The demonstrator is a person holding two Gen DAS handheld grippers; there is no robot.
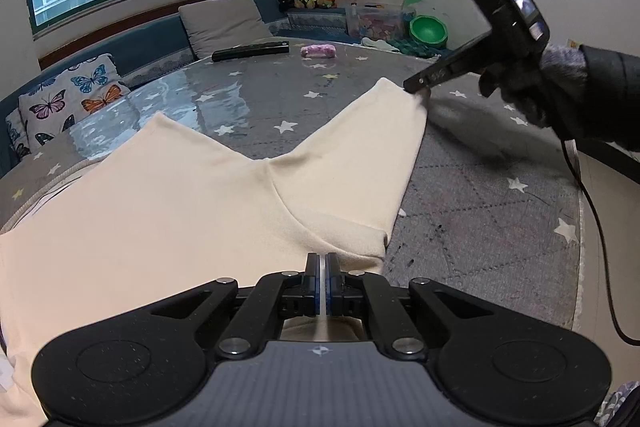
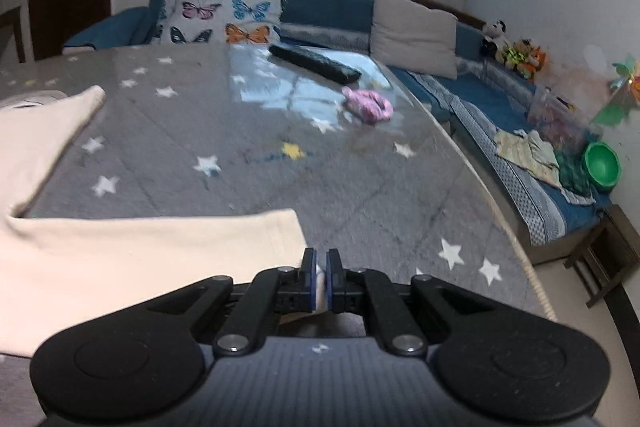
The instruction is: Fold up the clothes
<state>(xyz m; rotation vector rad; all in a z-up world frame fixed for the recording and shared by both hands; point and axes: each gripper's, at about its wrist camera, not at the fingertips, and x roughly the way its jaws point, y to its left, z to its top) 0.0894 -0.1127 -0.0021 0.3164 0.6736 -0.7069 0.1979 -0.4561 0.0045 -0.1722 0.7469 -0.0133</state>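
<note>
1. Left gripper, seen from its own wrist camera, has its jaws pressed together on the near edge of the cream trousers, probably the waist end. That looks like an anchor, so the cloth stays taut while the other end is handled.
2. Same view: the trousers lie spread on the grey star-print table cover, legs forking away. At the far hem of the right-hand leg, the right gripper is closed on the corner (a gloved hand carries it), lifting it slightly, likely to bring one leg over the other.
3. Right wrist view: the right gripper shows a sliver of pale fabric pinched between its closed pads. The trousers lie to its left. A remote control and a pink bundle sit well apart, beyond the fold area.
</note>
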